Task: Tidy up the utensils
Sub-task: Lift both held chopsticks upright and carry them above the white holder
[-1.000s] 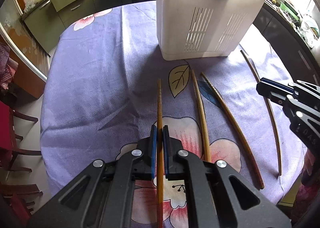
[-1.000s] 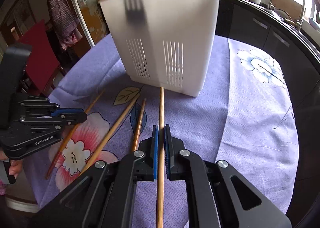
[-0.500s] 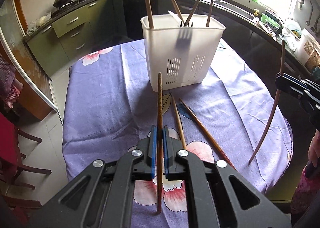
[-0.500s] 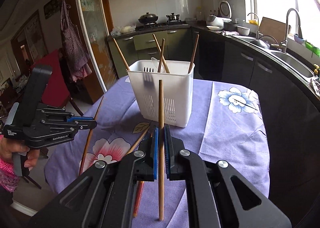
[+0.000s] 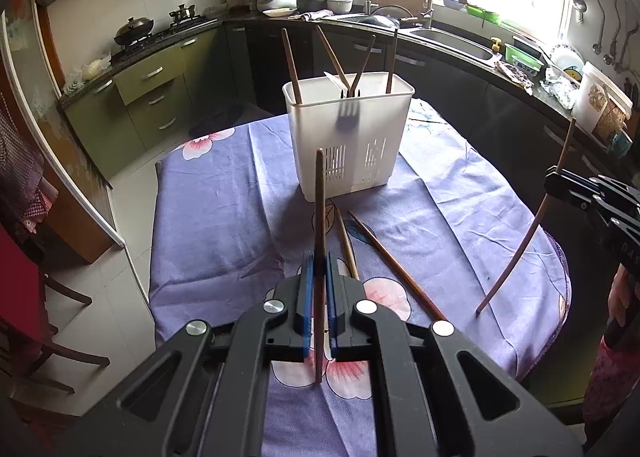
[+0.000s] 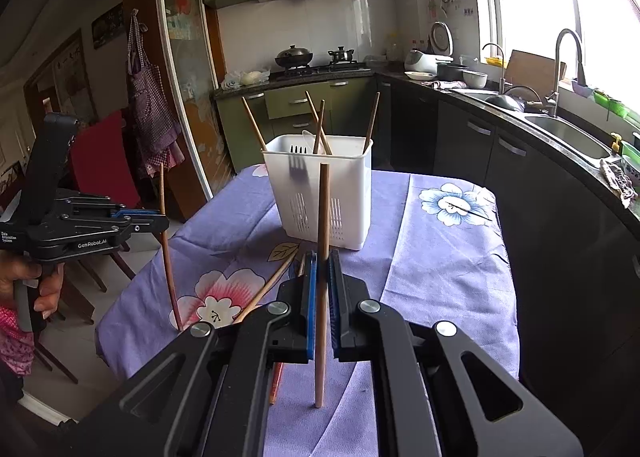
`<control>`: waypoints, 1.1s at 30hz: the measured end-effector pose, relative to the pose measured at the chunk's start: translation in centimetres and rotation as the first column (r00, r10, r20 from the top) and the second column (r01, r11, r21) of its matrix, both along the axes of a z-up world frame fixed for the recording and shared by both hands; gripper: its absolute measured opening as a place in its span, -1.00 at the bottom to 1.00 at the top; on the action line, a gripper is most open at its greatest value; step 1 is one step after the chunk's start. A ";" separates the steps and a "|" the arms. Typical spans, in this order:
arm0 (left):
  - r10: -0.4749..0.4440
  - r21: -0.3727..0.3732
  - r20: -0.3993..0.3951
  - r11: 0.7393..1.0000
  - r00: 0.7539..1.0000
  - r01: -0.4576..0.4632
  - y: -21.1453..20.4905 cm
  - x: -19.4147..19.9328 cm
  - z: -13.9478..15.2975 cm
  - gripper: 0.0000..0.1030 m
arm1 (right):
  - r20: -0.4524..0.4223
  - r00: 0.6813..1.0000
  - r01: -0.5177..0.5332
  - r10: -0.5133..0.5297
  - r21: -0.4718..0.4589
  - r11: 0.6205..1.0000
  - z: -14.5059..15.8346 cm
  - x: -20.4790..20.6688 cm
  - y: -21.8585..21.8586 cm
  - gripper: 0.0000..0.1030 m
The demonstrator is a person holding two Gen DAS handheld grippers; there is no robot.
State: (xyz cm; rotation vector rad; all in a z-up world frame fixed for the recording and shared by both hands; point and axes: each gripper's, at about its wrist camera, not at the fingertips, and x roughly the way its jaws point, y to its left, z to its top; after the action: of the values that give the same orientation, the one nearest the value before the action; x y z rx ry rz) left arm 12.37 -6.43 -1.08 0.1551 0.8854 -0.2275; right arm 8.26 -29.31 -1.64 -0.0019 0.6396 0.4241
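Note:
A white plastic utensil holder [image 5: 347, 139] [image 6: 320, 193] stands at the table's far side with several chopsticks and a fork in it. My left gripper [image 5: 316, 261] [image 6: 162, 219] is shut on a wooden chopstick [image 5: 319, 217] [image 6: 166, 257], held upright above the cloth. My right gripper [image 6: 322, 257] [image 5: 550, 181] is shut on another chopstick [image 6: 323, 241] [image 5: 532, 233], also lifted off the table. Two loose chopsticks [image 5: 390, 261] [image 6: 268, 289] lie on the cloth before the holder.
A purple flowered tablecloth [image 5: 224, 217] [image 6: 440, 257] covers the table. Dark kitchen cabinets and a sink [image 6: 560, 133] run along the right and far side. Red chairs [image 5: 24, 297] stand at the left. A hand [image 6: 36, 285] grips the left tool.
Both grippers have lifted their chopsticks off the cloth and pulled back and up from the holder, which now looks smaller and shows its top rim.

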 end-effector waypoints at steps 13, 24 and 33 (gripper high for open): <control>-0.011 -0.009 0.033 1.000 0.999 0.011 0.1 -0.8 1.5 -0.89 | 0.014 1.000 0.001 -0.001 0.005 1.000 0.7 -0.1 0.1 -0.88; -0.037 -0.051 0.071 0.998 0.997 0.040 -0.9 1.6 4.9 -0.89 | 0.059 0.998 -0.029 0.029 0.013 0.999 3.5 1.5 1.4 -0.88; 0.002 -0.142 0.271 0.989 0.962 0.038 -2.0 7.6 12.4 -0.89 | 0.115 0.993 -0.032 0.031 0.005 0.999 6.6 4.1 2.3 -0.88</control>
State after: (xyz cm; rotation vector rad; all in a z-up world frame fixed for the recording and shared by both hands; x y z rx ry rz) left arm 19.94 -8.43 11.34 0.0554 0.5923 -0.2799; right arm 12.32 -27.02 4.95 -0.0299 0.5253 0.4535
